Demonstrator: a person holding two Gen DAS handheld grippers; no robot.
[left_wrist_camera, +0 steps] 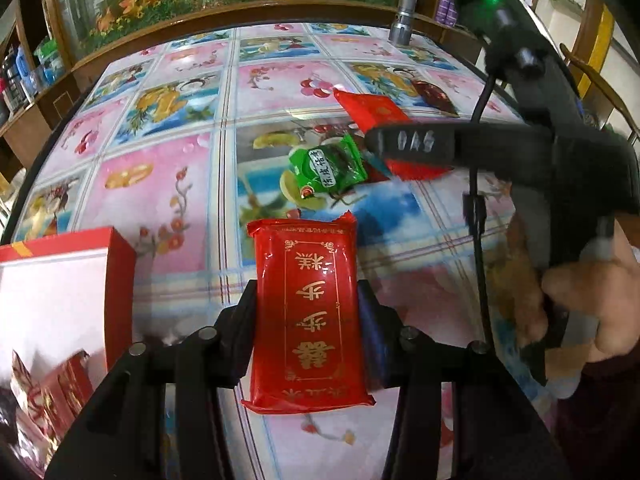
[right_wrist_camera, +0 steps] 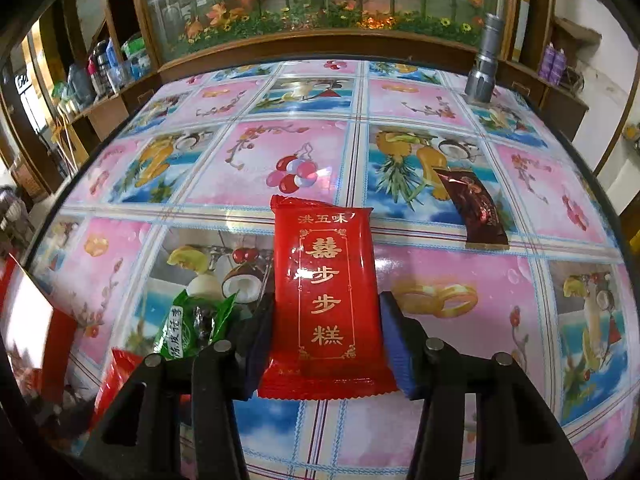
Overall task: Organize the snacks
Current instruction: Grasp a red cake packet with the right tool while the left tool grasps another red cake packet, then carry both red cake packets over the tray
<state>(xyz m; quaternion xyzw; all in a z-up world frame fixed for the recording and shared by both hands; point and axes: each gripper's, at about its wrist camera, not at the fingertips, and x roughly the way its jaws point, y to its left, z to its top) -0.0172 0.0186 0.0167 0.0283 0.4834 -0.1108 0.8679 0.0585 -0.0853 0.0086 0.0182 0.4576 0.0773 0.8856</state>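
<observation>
Red snack packets gripped over a floral-clothed counter

Left wrist view: a red gold-lettered foil packet is clamped by the left tool, beside a red box. Right wrist view: a matching red packet is gripped by the right tool.

The table wears a glossy fruit-print cloth. A green packet lies near centre, a brown packet at two o'clock, a torch standing at one o'clock
</observation>
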